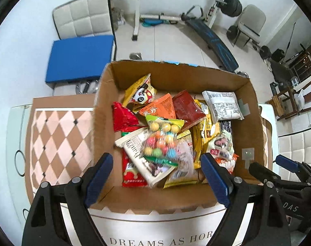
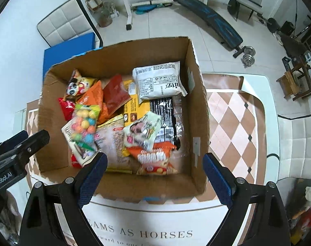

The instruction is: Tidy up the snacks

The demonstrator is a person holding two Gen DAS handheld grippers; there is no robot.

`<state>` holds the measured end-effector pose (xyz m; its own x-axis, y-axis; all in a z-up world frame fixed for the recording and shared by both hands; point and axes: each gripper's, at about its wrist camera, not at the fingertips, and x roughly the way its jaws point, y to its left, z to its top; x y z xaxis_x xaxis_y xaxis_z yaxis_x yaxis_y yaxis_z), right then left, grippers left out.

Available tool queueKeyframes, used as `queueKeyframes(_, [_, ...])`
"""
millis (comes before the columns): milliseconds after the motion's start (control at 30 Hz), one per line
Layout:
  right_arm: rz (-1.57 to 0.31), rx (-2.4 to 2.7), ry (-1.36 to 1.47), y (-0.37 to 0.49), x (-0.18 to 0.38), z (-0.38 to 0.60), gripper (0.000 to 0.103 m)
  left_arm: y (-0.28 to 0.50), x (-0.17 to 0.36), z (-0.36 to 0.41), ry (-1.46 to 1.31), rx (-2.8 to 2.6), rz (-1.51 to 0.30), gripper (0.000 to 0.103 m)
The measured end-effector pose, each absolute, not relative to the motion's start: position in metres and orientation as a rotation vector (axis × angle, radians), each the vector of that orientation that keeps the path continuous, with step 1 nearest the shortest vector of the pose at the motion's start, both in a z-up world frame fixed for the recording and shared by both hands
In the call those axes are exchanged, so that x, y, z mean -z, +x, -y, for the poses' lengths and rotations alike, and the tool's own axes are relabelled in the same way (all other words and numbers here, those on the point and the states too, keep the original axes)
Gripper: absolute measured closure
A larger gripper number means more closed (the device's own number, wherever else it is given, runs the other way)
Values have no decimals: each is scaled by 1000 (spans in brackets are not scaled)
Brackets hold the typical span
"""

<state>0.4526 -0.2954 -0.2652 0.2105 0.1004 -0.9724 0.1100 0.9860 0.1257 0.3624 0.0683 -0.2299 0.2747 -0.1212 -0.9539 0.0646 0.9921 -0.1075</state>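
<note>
Mat (image 2: 147,221) under the cardboard box (image 2: 118,55), 6 o'clock: printed "AMS AS HORSES" in the right wrist view, "DREAMS AS HOR" in the left.
Other gripper's body (image 2: 3,179), 9 o'clock: "enRobot.AI".
White packet (image 2: 158,80), 12 o'clock in box: "ritz", inverted.
Orange packet (image 1: 159,109): Chinese characters; remaining packet print too small to read.

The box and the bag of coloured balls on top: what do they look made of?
The box looks like plain brown corrugated cardboard, matte, with a raw, jagged cut edge along the near wall. The bag of coloured balls looks like thin clear plastic film, glossy, since the balls show through; its printed green ends look like the same film.
</note>
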Motion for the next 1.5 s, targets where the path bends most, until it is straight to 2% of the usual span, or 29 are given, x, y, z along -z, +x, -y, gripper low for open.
queueKeyframes(200, [-1286, 8, 167, 413, 235, 289, 7, 313, 198, -71, -11, 84, -1166, 15])
queueKeyframes(967, [-1020, -6, 167, 209, 104, 278, 7, 135, 88, -84, -23, 94, -934, 15])
queueKeyframes(1500, [-913, 1, 126, 140, 44, 270, 6, 92, 50, -87, -10, 98, -838, 15])
